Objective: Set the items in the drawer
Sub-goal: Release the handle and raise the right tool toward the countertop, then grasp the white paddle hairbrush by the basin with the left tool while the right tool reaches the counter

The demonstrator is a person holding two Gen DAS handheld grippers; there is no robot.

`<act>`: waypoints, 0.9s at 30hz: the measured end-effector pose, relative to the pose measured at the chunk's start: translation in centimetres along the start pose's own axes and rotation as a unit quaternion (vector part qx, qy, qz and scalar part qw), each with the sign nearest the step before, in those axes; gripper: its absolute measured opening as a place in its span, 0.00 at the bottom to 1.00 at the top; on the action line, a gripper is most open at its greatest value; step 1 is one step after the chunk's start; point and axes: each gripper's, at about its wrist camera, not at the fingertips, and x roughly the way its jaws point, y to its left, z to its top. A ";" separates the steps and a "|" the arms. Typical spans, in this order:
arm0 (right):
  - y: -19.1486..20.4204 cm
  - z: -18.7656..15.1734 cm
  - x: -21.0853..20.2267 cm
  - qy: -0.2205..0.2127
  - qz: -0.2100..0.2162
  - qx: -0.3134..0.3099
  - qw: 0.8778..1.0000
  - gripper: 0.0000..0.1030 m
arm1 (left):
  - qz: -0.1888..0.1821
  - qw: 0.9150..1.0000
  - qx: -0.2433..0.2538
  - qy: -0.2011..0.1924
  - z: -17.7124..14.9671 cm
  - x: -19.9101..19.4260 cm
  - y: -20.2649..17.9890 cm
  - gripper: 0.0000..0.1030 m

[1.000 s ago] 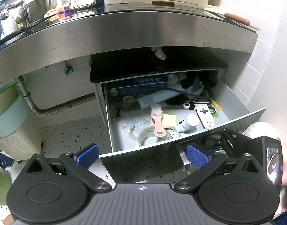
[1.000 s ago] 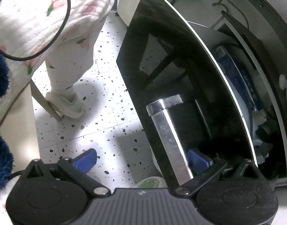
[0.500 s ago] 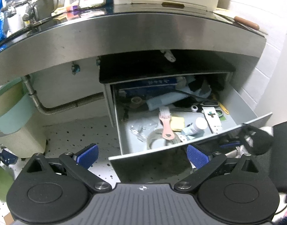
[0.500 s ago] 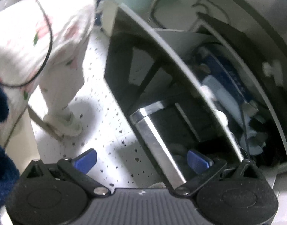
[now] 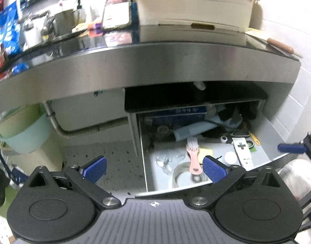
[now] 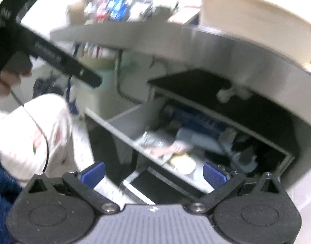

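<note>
The drawer (image 5: pixel 263 130) stands pulled out under the steel counter (image 5: pixel 155 65). It holds a pink brush (image 5: pixel 193 156), a white bottle (image 5: pixel 230 157), a blue box (image 5: pixel 175 111) and other clutter. My left gripper (image 5: pixel 154 166) is open and empty, in front of the drawer's left front corner. My right gripper (image 6: pixel 153 172) is open and empty, above the drawer front (image 6: pixel 118 126); its view is blurred. One of its blue pads (image 5: pixel 290 148) shows at the right edge of the left wrist view.
On the counter stand a cream bin (image 5: pixel 192 6), a phone (image 5: pixel 116 13), a steel cup (image 5: pixel 63 21) and snack bags (image 5: pixel 5 28). A green bucket (image 5: pixel 23 132) and a flexible pipe (image 5: pixel 90 130) are left of the drawer. My leg in white trousers (image 6: pixel 33 134) is nearby.
My right gripper has swung up from the drawer front handle and now faces the open drawer and counter. My left gripper has risen, bringing the countertop into view.
</note>
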 end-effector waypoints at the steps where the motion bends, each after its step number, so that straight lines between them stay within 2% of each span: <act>1: -0.2 0.1 -0.3 -0.015 -0.008 0.004 1.000 1.00 | -0.006 1.000 0.005 -0.001 0.3 -0.1 0.0 0.99; 6: -0.9 0.3 -1.7 -0.080 -0.055 0.034 0.995 1.00 | -0.028 1.000 0.004 -0.008 1.9 -0.7 0.3 0.99; 10: -1.8 -0.2 -2.1 -0.115 -0.083 0.089 0.986 1.00 | -0.042 0.999 0.006 0.001 3.5 -0.7 -0.3 0.99; 14: -2.0 -1.0 -1.2 -0.114 -0.120 0.091 0.982 1.00 | -0.055 0.998 0.020 0.005 4.7 -0.8 -1.5 0.99; 21: -2.0 -2.2 -1.5 -0.151 -0.149 0.109 0.971 1.00 | -0.066 0.997 0.042 0.010 7.0 -0.7 -4.2 0.99; 23: -1.8 -2.5 -1.5 -0.155 -0.151 0.108 0.970 1.00 | -0.057 0.997 0.050 0.001 7.8 -0.9 -4.9 0.99; 27: -1.5 -2.7 -1.5 -0.156 -0.147 0.098 0.972 1.00 | -0.062 0.996 0.069 -0.010 9.6 -1.2 -6.9 0.99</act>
